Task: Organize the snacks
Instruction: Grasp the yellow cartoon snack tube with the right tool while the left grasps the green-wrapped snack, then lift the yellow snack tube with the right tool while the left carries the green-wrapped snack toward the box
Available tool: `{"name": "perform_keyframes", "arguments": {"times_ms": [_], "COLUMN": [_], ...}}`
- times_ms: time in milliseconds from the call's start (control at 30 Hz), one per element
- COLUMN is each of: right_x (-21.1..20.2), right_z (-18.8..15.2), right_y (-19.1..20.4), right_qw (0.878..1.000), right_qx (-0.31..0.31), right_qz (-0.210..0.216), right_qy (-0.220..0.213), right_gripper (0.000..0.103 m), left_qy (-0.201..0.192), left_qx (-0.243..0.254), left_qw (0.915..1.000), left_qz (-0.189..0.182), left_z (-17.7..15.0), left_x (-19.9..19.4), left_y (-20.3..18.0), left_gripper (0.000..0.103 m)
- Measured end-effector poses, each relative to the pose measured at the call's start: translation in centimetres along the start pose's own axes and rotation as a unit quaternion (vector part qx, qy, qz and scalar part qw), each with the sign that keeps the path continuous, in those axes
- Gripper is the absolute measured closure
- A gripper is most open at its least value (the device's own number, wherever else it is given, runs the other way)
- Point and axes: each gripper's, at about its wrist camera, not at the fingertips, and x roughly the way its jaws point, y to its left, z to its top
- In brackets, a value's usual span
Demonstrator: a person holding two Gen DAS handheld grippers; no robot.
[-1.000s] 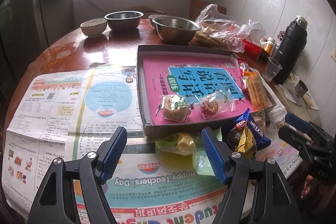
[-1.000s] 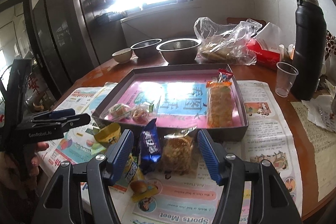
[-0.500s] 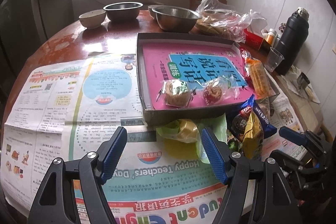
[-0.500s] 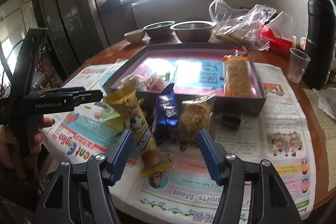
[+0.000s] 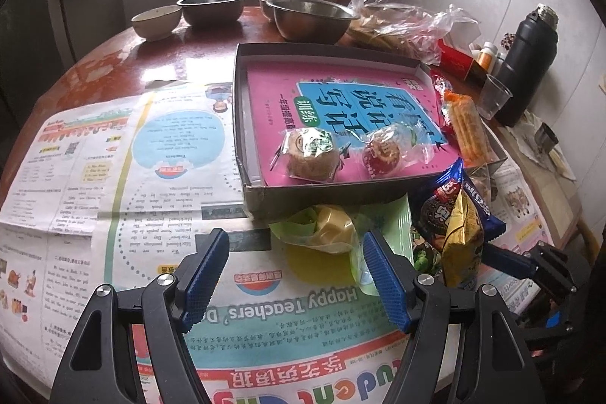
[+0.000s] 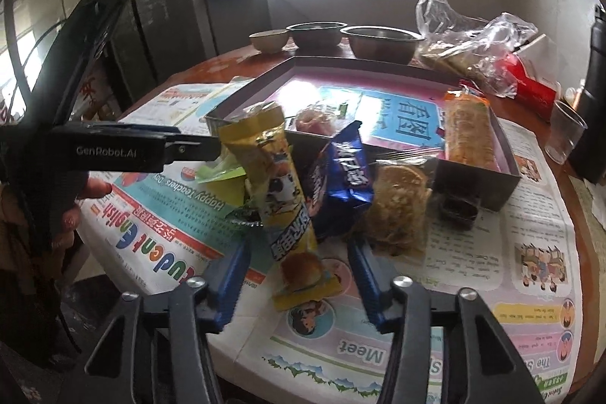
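A grey shallow box (image 5: 252, 197) lined with a pink book holds two wrapped cakes (image 5: 308, 154) and an orange biscuit pack (image 5: 467, 125). Loose snacks lie in front of it: a yellow-green pack (image 5: 325, 226), a tall yellow packet (image 6: 276, 192), a blue packet (image 6: 342, 177) and a clear cracker bag (image 6: 397, 211). My left gripper (image 5: 295, 275) is open and empty, just short of the yellow-green pack. My right gripper (image 6: 299, 284) is open, its jaws on either side of the yellow packet's lower end, not closed on it.
Newspapers (image 5: 113, 177) cover the round wooden table. Metal bowls (image 5: 310, 17) and a ceramic bowl (image 5: 156, 21) stand at the back. A plastic bag of food (image 5: 401, 25), a black thermos (image 5: 524, 63) and a plastic cup (image 5: 492, 97) stand at the right.
My right gripper has moved forward and down until the yellow packet stands between its open jaws. My left gripper has barely shifted.
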Motion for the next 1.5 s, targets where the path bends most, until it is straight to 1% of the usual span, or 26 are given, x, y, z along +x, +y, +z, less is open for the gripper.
{"name": "perform_keyframes", "arguments": {"times_ms": [67, 133, 200, 267, 333, 400, 433, 733, 800, 900, 933, 1000, 1033, 1133, 1333, 1500], "right_x": [0.4, 0.8, 1.2, 1.4, 1.8, 2.1, 2.2, 2.1, 2.1, 2.2, 2.2, 2.1, 2.1, 2.0, 1.4, 0.7], "right_z": [-0.1, -0.1, -0.2, -0.1, -0.1, -0.2, -0.2, -0.4, -0.4, -0.3, -0.3, -0.3, -0.3, -0.4, -0.2, -0.1], "right_y": [0.2, 0.4, 0.6, 0.8, 1.0, 1.1, 1.1, 0.4, 0.4, 0.3, 0.3, 0.2, 0.2, 0.1, 0.0, 0.0], "right_qw": [1.000, 1.000, 1.000, 1.000, 0.999, 0.999, 0.999, 0.999, 0.999, 0.999, 0.999, 0.998, 0.998, 0.998, 0.998, 0.998], "right_qx": [-0.008, -0.015, -0.022, -0.029, -0.036, -0.038, -0.038, -0.012, -0.010, -0.007, -0.006, -0.003, -0.003, 0.000, 0.006, 0.008], "right_qz": [-0.001, -0.003, 0.003, 0.003, 0.007, 0.013, 0.017, 0.051, 0.051, 0.053, 0.054, 0.055, 0.056, 0.057, 0.064, 0.060], "right_qy": [0.002, 0.006, 0.009, 0.009, 0.009, 0.009, 0.009, 0.006, 0.006, 0.006, 0.006, 0.005, 0.005, 0.003, -0.006, -0.013], "right_gripper": [0.056, 0.059, 0.066, 0.067, 0.070, 0.076, 0.077, 0.077, 0.077, 0.077, 0.077, 0.077, 0.077, 0.077, 0.077, 0.077], "left_qy": [0.001, 0.004, 0.007, 0.011, 0.013, 0.014, 0.015, 0.018, 0.017, 0.016, 0.016, 0.014, 0.013, 0.011, 0.005, -0.007], "left_qx": [0.000, 0.000, -0.001, -0.002, -0.004, -0.005, -0.006, -0.015, -0.011, -0.004, -0.002, 0.001, 0.007, 0.002, -0.005, -0.006], "left_qw": [1.0000, 1.0000, 1.0000, 0.9999, 0.9999, 0.9999, 0.9999, 0.9996, 0.9997, 0.9998, 0.9997, 0.9998, 0.9997, 0.9995, 0.9996, 0.9995], "left_qz": [-0.002, -0.002, -0.003, -0.002, -0.004, -0.004, -0.004, -0.016, -0.014, -0.011, -0.018, -0.017, -0.018, -0.028, -0.029, -0.031], "left_z": [0.1, 0.1, 0.1, 0.1, 0.2, 0.3, 0.3, 0.7, 0.6, 0.5, 0.5, 0.4, 0.4, 0.3, 0.2, 0.4], "left_x": [0.2, 0.6, 1.0, 1.4, 1.7, 2.1, 2.2, 3.7, 3.7, 3.6, 3.6, 3.5, 3.5, 3.3, 2.1, 0.9], "left_y": [0.0, -0.1, -0.1, 0.0, 0.0, 0.0, 0.0, -0.1, -0.3, -0.7, -0.7, -0.9, -1.0, -0.8, -0.4, -0.3], "left_gripper": [0.028, 0.028, 0.028, 0.028, 0.028, 0.028, 0.028, 0.028, 0.031, 0.039, 0.054, 0.055, 0.057, 0.059, 0.060, 0.060]}}
